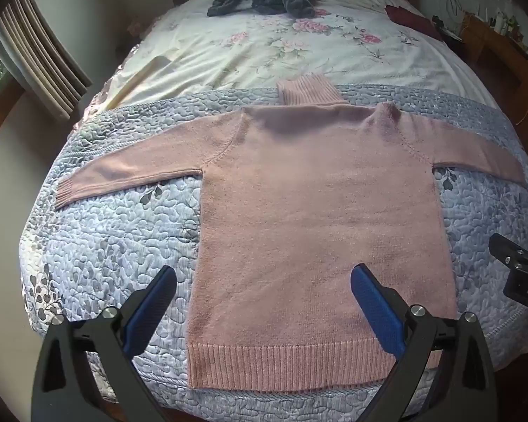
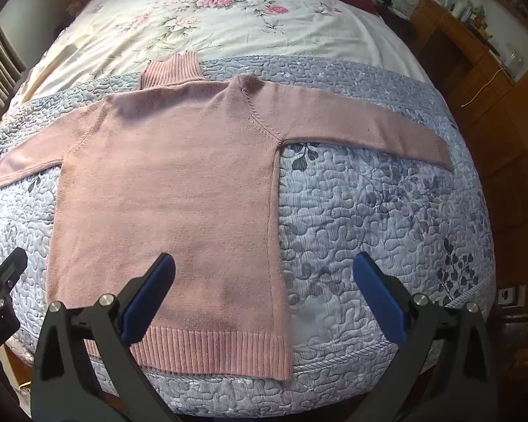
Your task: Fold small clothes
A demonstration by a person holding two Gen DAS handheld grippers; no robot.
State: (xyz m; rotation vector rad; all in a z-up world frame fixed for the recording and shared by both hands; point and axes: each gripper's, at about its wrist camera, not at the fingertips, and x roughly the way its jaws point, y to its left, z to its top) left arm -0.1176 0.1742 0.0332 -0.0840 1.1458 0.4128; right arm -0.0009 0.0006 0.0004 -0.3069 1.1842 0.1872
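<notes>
Covering the near half of the bed (image 1: 228, 52), a grey-blue quilt (image 1: 116, 232) carries the pink sweater (image 1: 316, 204), which lies flat with both sleeves spread sideways. Its long axis runs straight away from the tongs, ribbed hem nearest and collar farthest. The left tongs (image 1: 264, 302) hang over the hem's left corner, the right tongs (image 2: 264, 292) over its right corner, so each hand is near its own side. Both tongs stand wide open and hold nothing. Probably they hover just above the cloth, but the height is hard to judge.
</notes>
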